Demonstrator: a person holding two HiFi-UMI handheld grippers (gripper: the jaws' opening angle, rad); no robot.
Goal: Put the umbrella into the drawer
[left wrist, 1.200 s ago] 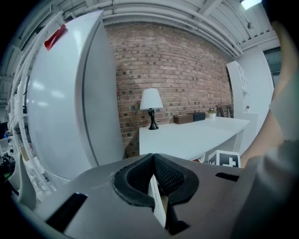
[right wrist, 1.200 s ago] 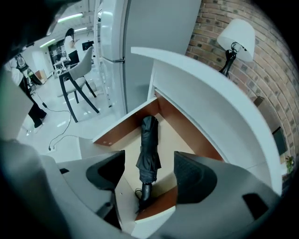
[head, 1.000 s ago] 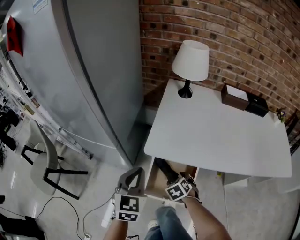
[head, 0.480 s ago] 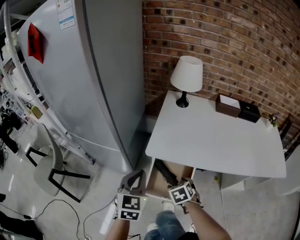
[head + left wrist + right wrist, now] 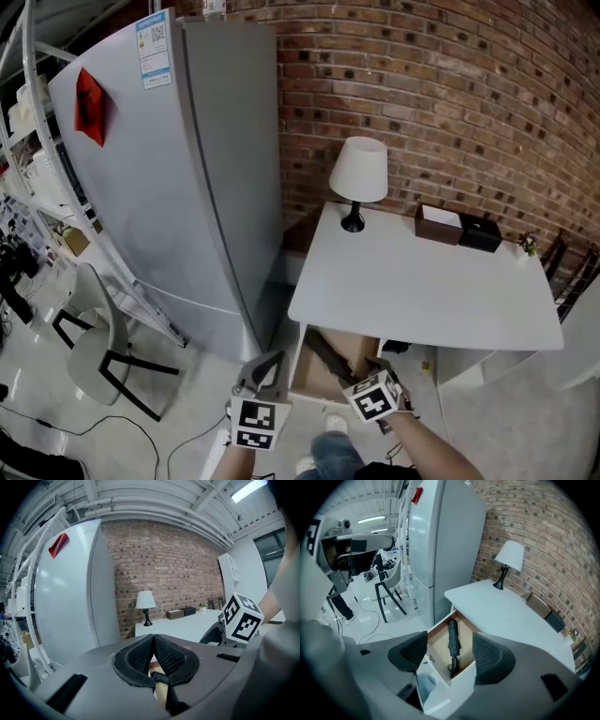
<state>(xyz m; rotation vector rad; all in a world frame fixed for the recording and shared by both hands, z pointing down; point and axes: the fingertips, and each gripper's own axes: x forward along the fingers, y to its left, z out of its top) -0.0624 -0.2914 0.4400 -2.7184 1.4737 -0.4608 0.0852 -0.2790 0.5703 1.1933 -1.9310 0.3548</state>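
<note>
Fingers [image 5: 489, 657] of the right gripper [image 5: 449, 654] are seen spread wide and closing, with no object pinched between them; their pads are dark, ribbed and rounded, set in a smooth grey shell; through the gap the drawer [image 5: 437, 645] is viewed from above, pulled out at the lower centre of the frame.

Left gripper [image 5: 153, 640]: ribbed black pads pressed together at the tips, nothing held between them.

Umbrella [image 5: 452, 641]: black, folded, slim and rod-like; laid lengthwise on the pale wooden floor of the drawer, looped handle end toward the white drawer front.

Head view: both grippers held at the lower edge of the frame, each carrying a cube with square black-and-white markers; the drawer is noted open under the near edge of the table [image 5: 422, 291], the umbrella lying diagonally inside it.

Table top: white, smooth, rectangular with rounded corners; a lamp [image 5: 358, 173] with a white tapered shade and thin black stem is stood at its far left corner; a brown box [image 5: 437, 225] and a black box [image 5: 480, 232] are set side by side along the red brick wall [image 5: 422, 112]; a tall grey refrigerator [image 5: 187, 187] fills the left of the frame.
</note>
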